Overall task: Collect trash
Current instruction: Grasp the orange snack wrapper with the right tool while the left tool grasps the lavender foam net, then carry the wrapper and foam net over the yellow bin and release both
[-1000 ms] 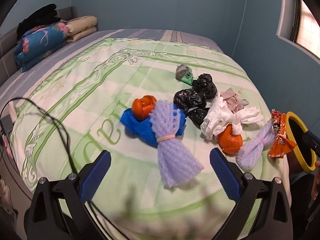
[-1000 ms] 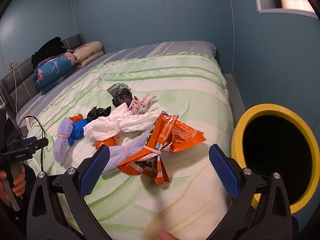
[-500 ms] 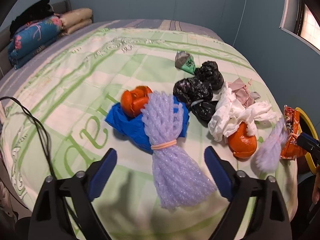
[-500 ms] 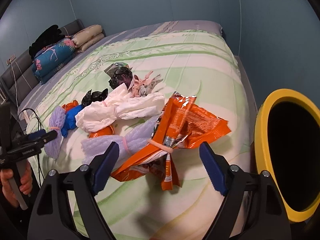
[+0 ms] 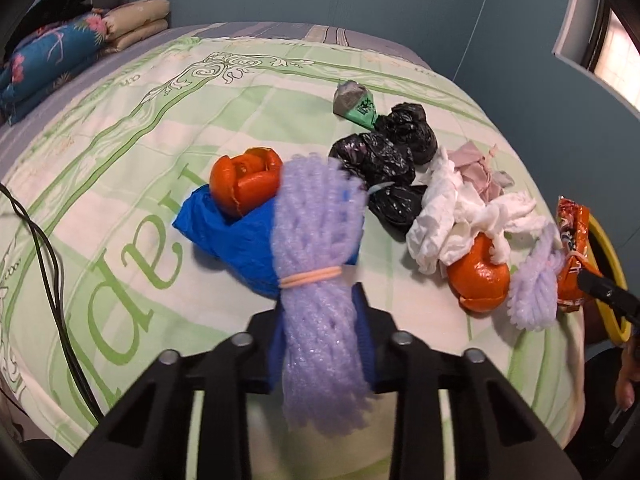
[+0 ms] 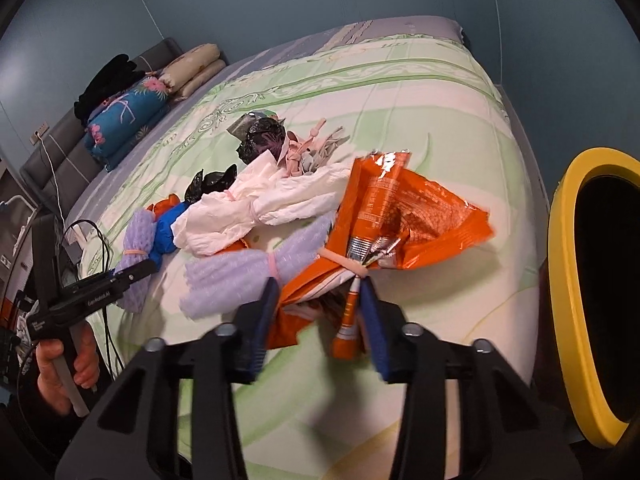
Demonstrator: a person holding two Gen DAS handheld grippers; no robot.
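Note:
My left gripper [image 5: 322, 340] has its jaws closing around the near end of a purple foam net [image 5: 316, 264] tied with a rubber band, and the blue pads press its sides. The net lies over a blue bag [image 5: 228, 236] and an orange peel [image 5: 248, 184]. In the right wrist view, my right gripper [image 6: 320, 316] has its jaws closing on the tied end of an orange snack wrapper [image 6: 404, 216], pads against it. More trash lies between the two: black bags [image 5: 384, 164], white tissue [image 5: 452, 216], a second peel [image 5: 478, 280] and a second purple net [image 6: 236, 276].
A yellow-rimmed black bin [image 6: 564, 280] stands at the bed's right edge. Trash rests on a green and white quilt [image 5: 160, 120]. Folded blankets and pillows [image 5: 60, 52] sit at the headboard. A black cable [image 5: 48, 260] trails over the left edge. A hand [image 6: 64, 368] holds the left gripper's handle.
Both grippers came down and forward over the bed. Their jaws went from wide open to closed, the left around the purple foam net and the right around the orange wrapper.

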